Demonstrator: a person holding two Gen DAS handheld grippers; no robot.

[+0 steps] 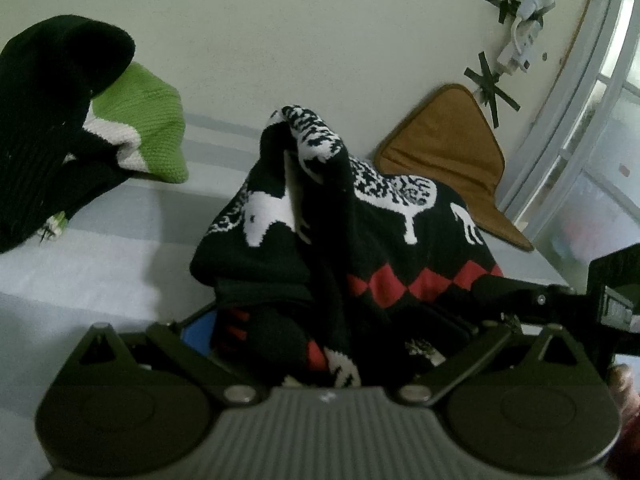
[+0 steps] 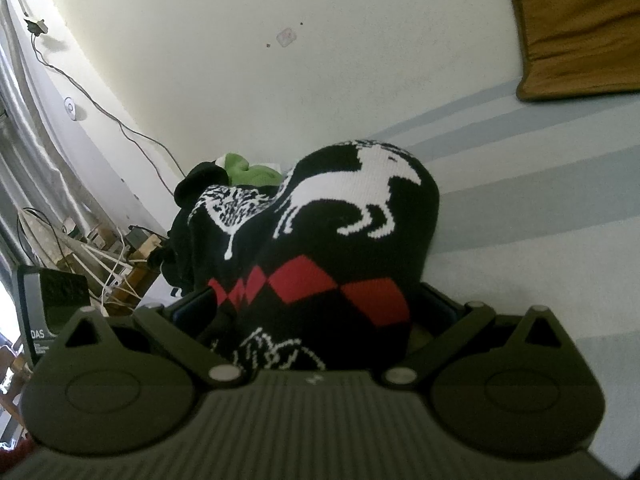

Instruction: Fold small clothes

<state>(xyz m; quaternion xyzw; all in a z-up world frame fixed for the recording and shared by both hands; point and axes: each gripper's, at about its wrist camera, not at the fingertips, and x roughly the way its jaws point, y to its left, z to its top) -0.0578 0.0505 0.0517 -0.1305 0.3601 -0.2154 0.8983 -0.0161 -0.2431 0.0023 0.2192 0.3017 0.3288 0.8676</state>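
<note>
Both grippers reach level over the striped bed sheet, the left gripper and right gripper each clamped on the bunched black knit sweater with white animals and red diamonds, which mounds up between their fingers.

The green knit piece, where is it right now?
In the left wrist view the green knit piece lies on the striped bed sheet at upper left, partly under a black garment, left of the patterned sweater.

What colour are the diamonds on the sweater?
Red diamonds on the black sweater, clearest in the right wrist view.
</note>
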